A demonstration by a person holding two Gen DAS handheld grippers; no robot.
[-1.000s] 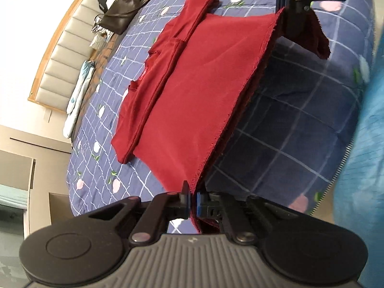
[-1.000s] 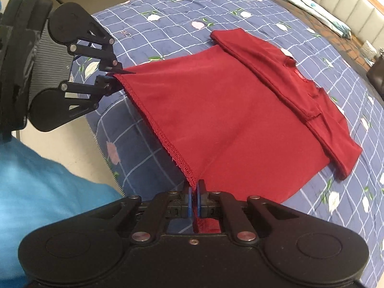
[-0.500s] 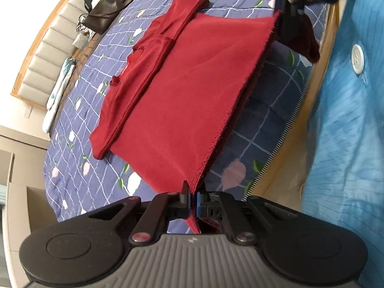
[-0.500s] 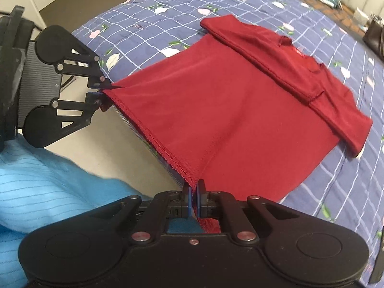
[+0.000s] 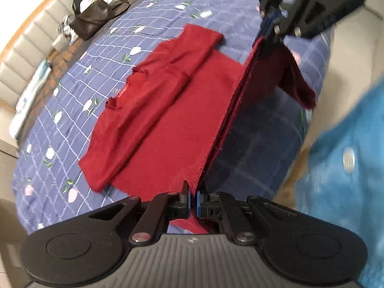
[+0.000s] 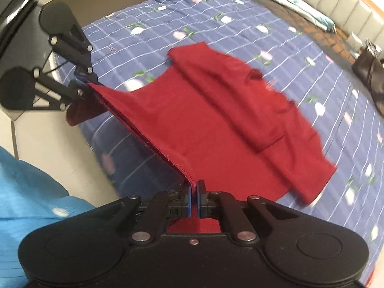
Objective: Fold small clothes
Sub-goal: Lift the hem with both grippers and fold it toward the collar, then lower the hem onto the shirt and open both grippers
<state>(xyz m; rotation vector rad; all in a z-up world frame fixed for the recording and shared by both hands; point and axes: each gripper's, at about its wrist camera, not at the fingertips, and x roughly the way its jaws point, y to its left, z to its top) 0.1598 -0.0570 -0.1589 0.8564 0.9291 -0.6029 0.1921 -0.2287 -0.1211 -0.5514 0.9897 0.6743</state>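
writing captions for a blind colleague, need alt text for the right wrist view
The right gripper and the left gripper each pinch a corner of a red shirt, holding its hem raised over a blue floral quilt. The shirt's far side lies folded on the quilt, and a blue sleeve shows at lower left.

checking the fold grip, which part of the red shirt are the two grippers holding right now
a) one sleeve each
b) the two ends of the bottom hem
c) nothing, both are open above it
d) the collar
b: the left gripper and the right gripper are each shut on one end of the stitched hem of the red shirt, lifted off the blue bedspread, while the collar and folded sleeves lie at the far side.
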